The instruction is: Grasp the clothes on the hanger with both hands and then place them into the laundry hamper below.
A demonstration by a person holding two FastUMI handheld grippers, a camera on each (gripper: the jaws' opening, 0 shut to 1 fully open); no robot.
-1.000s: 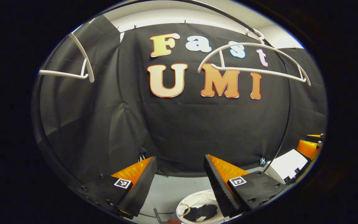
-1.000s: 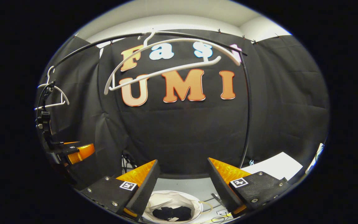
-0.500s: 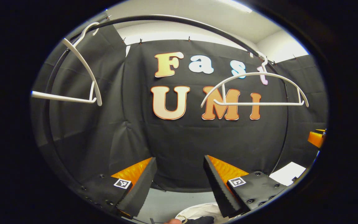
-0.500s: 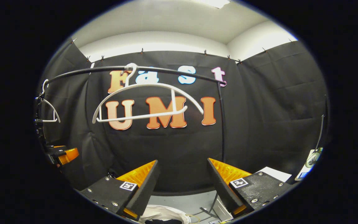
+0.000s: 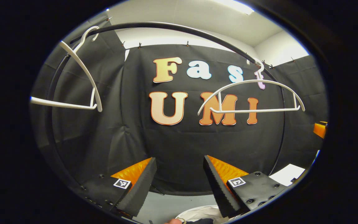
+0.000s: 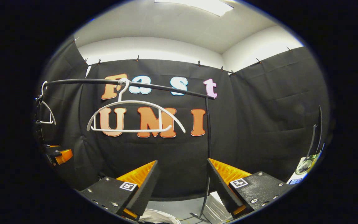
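- White fabric of the laundry hamper [image 5: 197,213] shows at the bottom edge of the left gripper view, with a dark sliver of clothes [image 5: 202,221] inside it; too little shows to tell more about them.
- In the right gripper view the hamper's pale rim [image 6: 158,216] peeks out low, between the fingers.
- A bare white hanger [image 5: 250,98] hangs by its hook from the black rail [image 5: 179,28], right of centre in the left gripper view; nothing is draped on it.
- A second bare white hanger [image 5: 73,81] hangs at the rail's left end, turned edge-on.
- The left gripper [image 5: 179,183] has its fingers spread apart, gripping nothing, pointing at the wall above the hamper.
- The right gripper [image 6: 182,186] likewise has its fingers apart and empty, level with the rail's upright post [image 6: 208,140].
- In the right gripper view the left gripper appears at the far left edge, below the small hanger.
- A fingertip of a hand [image 5: 172,221] shows at the very bottom.
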